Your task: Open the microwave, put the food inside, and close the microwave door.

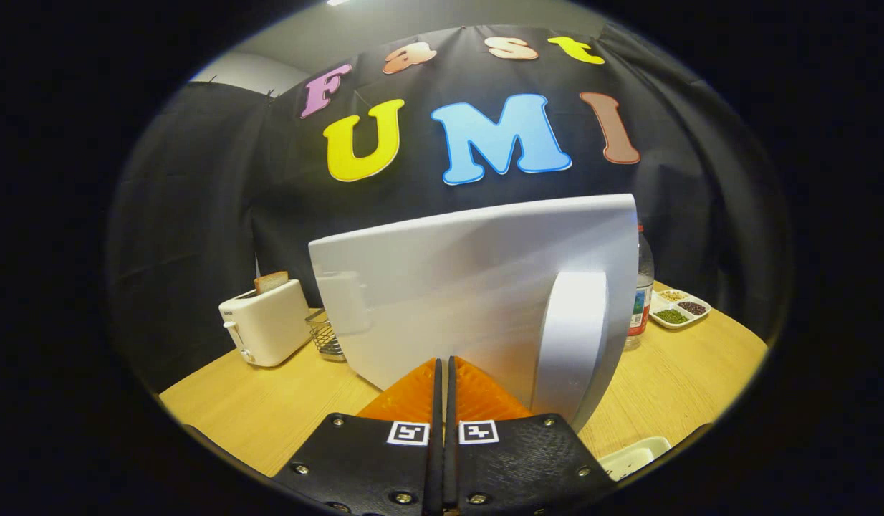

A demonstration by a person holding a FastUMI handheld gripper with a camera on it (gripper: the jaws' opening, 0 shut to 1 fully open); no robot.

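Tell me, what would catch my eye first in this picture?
The big white microwave stands on the wooden table just ahead of the fingers, which are closed together with nothing between them, their tips at its door by the tall curved handle. Beside the microwave is a white toaster with a slice of bread sticking up; on its other side stand a bottle and a tray of beans.
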